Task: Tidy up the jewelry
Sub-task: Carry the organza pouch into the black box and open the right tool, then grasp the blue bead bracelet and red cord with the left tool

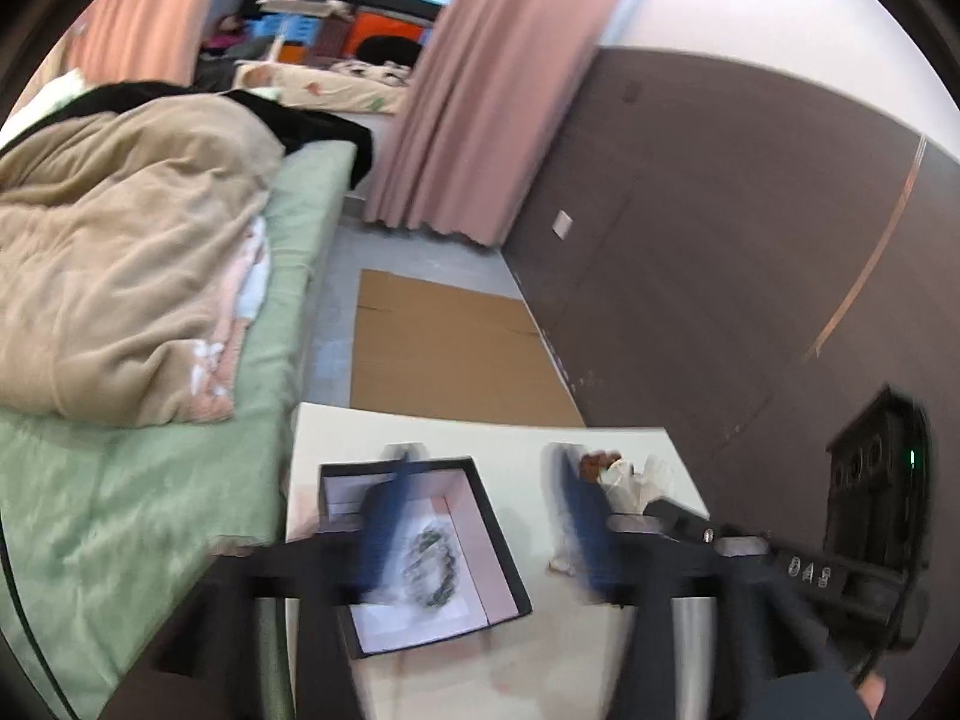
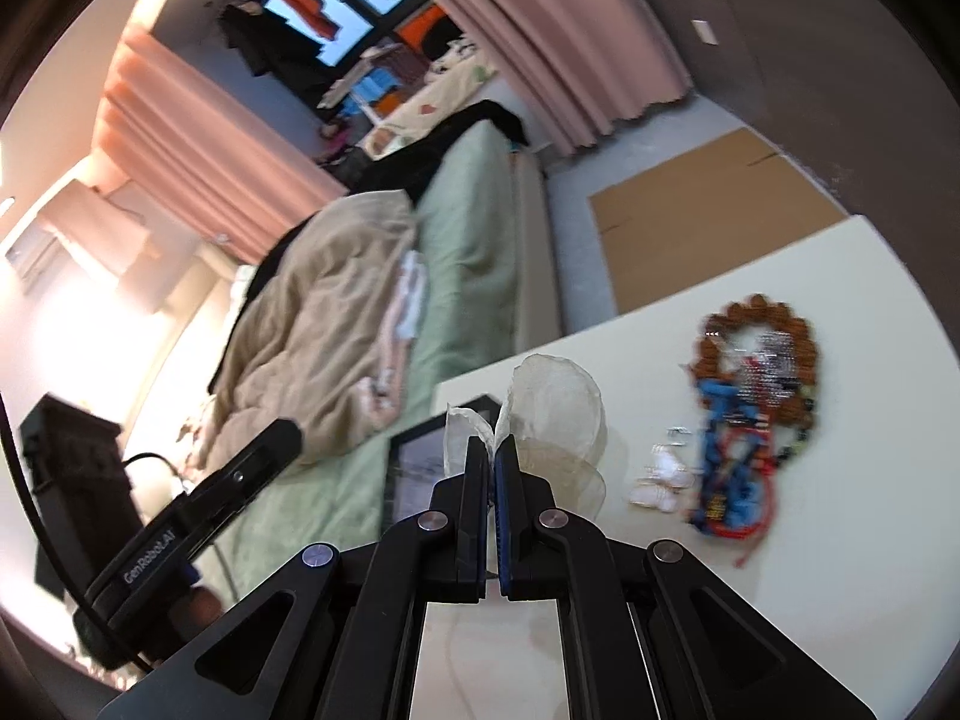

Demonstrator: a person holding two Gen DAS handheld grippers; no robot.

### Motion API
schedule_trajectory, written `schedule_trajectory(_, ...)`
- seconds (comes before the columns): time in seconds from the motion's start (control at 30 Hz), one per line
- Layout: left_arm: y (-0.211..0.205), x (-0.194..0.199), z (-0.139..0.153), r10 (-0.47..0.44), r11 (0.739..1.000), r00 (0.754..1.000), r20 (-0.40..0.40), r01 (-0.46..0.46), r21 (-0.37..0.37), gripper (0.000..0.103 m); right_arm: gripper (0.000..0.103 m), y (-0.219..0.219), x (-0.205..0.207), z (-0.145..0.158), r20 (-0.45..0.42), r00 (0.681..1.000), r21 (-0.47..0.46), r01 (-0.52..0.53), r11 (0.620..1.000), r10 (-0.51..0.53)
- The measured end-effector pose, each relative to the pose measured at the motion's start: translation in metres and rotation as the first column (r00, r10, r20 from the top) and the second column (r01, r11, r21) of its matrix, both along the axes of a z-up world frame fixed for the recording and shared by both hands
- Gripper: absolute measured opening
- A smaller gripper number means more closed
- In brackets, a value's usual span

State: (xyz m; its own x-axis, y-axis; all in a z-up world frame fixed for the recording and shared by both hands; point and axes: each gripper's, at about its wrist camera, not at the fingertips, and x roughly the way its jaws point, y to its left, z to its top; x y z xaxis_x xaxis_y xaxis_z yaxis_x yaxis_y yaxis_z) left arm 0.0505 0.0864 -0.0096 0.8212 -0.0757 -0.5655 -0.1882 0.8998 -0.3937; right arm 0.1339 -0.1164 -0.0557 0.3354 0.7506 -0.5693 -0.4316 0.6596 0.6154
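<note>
Task partly done: one dark beaded bracelet [image 1: 433, 564] lies in the open box [image 1: 507, 546] at lower centre, my left claw [image 1: 480, 516] spread above it, my right claw [image 2: 493, 450] pinching a sheer pouch [image 2: 555, 414], remaining jewelry pile [image 2: 750, 414] unsorted on the counter [image 2: 840, 540] at right.

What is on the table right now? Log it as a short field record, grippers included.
surface: white table
box: open black box, pale lining, on the table
in box: dark bead bracelet
loose pile: brown bead bracelet, blue and red cords, small white pieces
left gripper: open, fingers blurred, over the box
right gripper: shut on sheer pouch
</note>
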Motion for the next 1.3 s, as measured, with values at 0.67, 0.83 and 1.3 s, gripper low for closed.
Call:
schedule_trajectory(0.67,0.029,-0.010,-0.002,0.100,0.992,0.994,0.032,-0.097,-0.079,0.087,0.065,0.010,-0.003,0.001,-0.025,0.999,0.017,-0.043,0.999,0.043)
schedule_trajectory(0.83,0.015,-0.006,-0.002,0.070,0.996,0.997,0.031,-0.068,-0.066,0.087,0.065,-0.018,0.002,0.002,-0.031,0.999,-0.010,0.044,0.999,-0.044)
schedule_trajectory(1.3,-0.047,0.014,-0.007,-0.066,0.998,0.998,0.016,0.067,-0.014,0.087,0.065,-0.082,0.012,0.001,-0.077,0.976,-0.058,0.201,0.978,-0.205)
